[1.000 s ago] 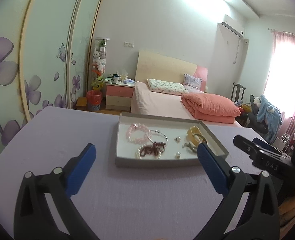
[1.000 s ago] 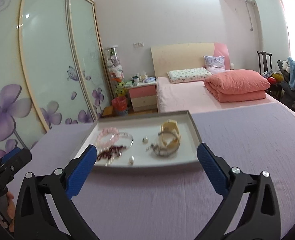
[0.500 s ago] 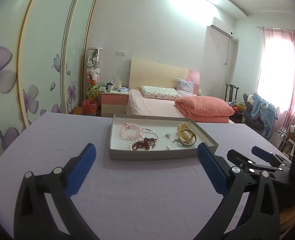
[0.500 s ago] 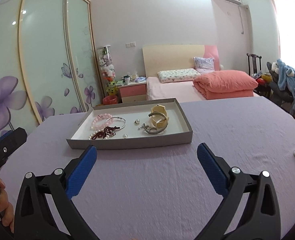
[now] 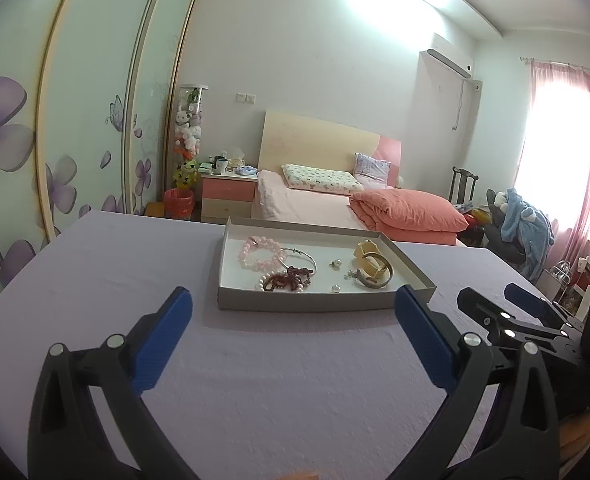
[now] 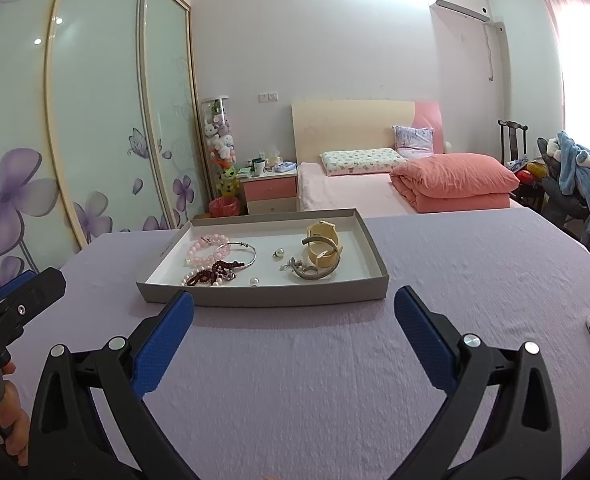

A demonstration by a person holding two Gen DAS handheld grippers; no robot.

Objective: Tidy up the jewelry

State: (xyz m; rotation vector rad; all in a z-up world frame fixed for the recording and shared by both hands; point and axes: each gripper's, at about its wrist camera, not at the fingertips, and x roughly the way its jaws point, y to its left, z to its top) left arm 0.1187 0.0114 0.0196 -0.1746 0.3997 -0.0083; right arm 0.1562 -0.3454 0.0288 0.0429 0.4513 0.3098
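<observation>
Both grippers have drawn back from the shallow grey cardboard tray (image 6: 263, 294) of jewelry; left gripper (image 5: 293, 322) and right gripper (image 6: 293, 320) hover empty, fingers spread wide; stage unclear.

White walls (image 6: 335, 40) enclosed a bed (image 6: 355, 184) beside a nightstand (image 6: 271, 192); flowered wardrobe doors (image 6: 95, 120) stood left. A pink-curtained window (image 5: 559, 152) glowed right.

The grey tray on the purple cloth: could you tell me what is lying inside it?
Inside the tray: a pink bead bracelet, silver bangle, dark red beads, a cream watch and loose pearls. Whatever lies beneath the tangled pieces is hidden.
</observation>
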